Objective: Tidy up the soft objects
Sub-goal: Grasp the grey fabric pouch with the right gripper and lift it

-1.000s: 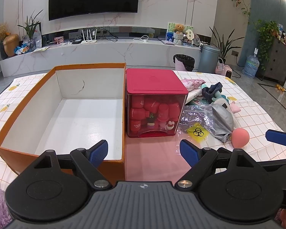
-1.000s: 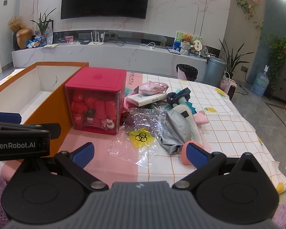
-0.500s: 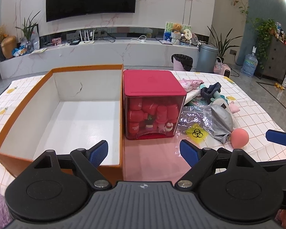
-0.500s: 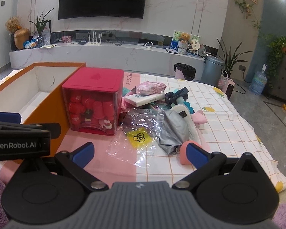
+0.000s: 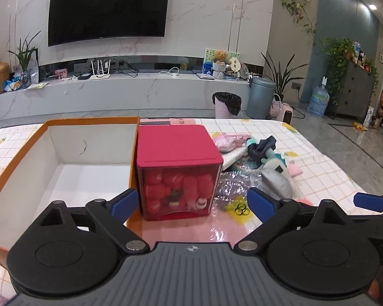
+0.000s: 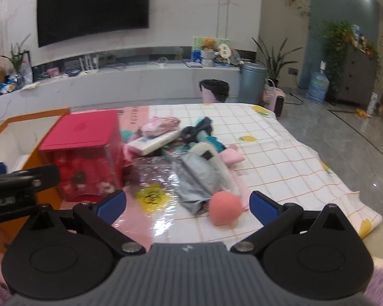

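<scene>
Orange box (image 5: 25, 153) sits empty; the soft pile (image 6: 191, 153) remains unsorted. Both grippers, left (image 5: 191, 204) and right (image 6: 187, 204), have fingers spread, holding nothing.

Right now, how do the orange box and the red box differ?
The orange box is open on top and its white inside looks bare; the red box has a lid on and is packed with red rolls. The orange box is wide and low with opaque walls; the red box is a smaller cube with see-through walls. Both sit side by side on the checked cloth.
</scene>
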Demonstrator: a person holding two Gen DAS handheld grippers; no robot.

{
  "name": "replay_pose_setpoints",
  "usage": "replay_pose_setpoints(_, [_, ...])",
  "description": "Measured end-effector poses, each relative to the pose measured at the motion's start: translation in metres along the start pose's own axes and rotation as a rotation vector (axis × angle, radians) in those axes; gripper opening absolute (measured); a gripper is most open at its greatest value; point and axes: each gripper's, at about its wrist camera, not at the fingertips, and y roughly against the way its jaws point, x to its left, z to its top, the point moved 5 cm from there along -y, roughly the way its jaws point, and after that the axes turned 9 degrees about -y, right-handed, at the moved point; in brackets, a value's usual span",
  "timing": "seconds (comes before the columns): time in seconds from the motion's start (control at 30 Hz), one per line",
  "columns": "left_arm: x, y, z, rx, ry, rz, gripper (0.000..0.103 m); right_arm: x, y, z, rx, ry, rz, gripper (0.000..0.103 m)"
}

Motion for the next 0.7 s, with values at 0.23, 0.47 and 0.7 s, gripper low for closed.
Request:
replay_pose_setpoints(0.23, [-0.012,-0.015,0.008,0.028,-0.087,-0.015,0.103,-0.037,-0.034,0.039,0.076,-0.102,-0.012,0.101])
replay_pose_setpoints(0.47, [-0.023,-0.037,0.004,0.083,-0.020,-0.130,0.103,-0.036,-0.100,0.056,0.302,-0.060,0.143,0.101])
replay_pose_setpoints(0.7, [-0.030,-0.058,-0.007,0.136,-0.029,-0.111,0.103,-0.020,-0.157,0.055,0.452,-0.100,0.252,0.100])
